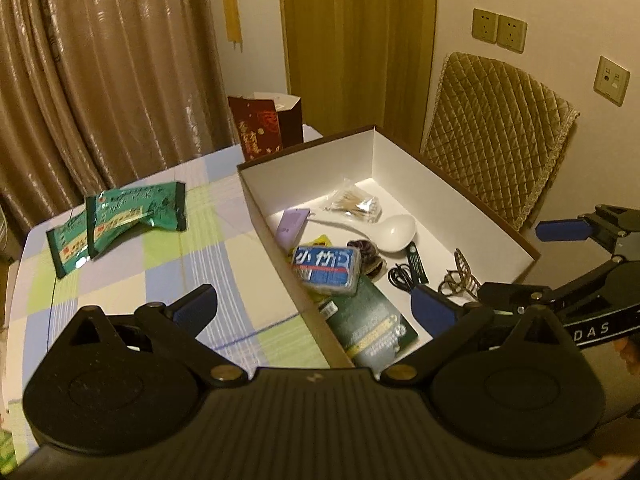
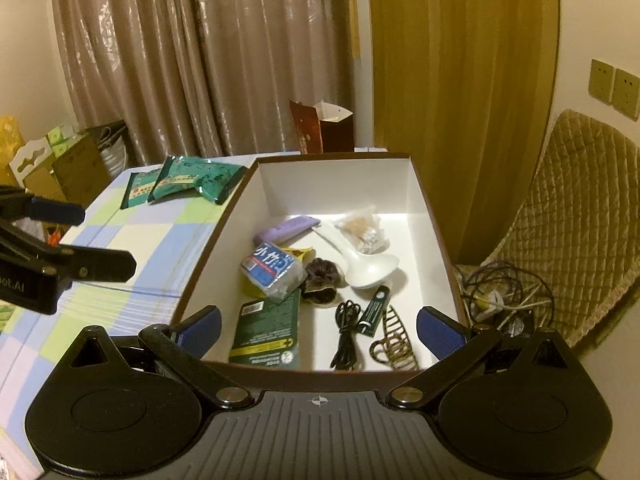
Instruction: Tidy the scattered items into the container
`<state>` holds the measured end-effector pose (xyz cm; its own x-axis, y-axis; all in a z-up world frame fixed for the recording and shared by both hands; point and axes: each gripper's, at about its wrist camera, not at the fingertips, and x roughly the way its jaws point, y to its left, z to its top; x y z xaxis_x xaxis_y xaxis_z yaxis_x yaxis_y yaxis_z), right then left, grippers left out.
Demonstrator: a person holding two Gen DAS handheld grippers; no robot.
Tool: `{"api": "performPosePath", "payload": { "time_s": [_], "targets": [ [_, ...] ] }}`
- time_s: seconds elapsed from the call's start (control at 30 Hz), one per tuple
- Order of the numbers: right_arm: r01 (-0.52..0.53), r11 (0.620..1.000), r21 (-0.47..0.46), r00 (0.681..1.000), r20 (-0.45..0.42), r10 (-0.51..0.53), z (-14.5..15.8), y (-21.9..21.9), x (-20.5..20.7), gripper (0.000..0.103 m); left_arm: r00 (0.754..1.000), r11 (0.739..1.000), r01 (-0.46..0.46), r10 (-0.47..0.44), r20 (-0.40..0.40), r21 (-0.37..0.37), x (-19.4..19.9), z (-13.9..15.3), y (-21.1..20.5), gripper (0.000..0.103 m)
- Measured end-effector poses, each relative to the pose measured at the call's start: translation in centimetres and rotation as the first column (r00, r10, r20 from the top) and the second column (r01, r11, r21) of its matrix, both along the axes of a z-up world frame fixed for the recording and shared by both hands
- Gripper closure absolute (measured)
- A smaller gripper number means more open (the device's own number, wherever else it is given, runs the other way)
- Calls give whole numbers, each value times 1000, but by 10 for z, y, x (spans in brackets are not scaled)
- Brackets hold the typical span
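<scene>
A brown box with white inside stands on the checked tablecloth. It holds a blue tissue pack, a white spoon, a cotton swab bag, a purple case, a green packet, a black cable, a battery and a hair claw. Two green packets lie on the cloth left of the box. My left gripper is open above the box's left wall. My right gripper is open over the box's near end.
A dark red gift bag stands behind the box. A quilted chair is to the right, with cables on the floor. Curtains hang behind the table. Cardboard boxes sit at far left.
</scene>
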<state>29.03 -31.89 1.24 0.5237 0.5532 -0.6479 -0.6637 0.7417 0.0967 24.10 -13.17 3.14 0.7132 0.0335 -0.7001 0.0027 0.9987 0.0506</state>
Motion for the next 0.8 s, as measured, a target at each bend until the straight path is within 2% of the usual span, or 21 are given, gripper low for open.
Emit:
{"api": "performPosePath", "payload": {
  "time_s": [0.4, 0.8],
  "targets": [
    [5, 1000, 23, 1000, -8, -4, 4, -8, -31, 2, 999, 999, -36, 36, -18, -24, -46, 0, 1, 1],
    [30, 999, 27, 999, -32, -29, 0, -23, -58, 2, 998, 999, -29, 28, -52, -22, -72, -12, -5, 1]
  ]
}}
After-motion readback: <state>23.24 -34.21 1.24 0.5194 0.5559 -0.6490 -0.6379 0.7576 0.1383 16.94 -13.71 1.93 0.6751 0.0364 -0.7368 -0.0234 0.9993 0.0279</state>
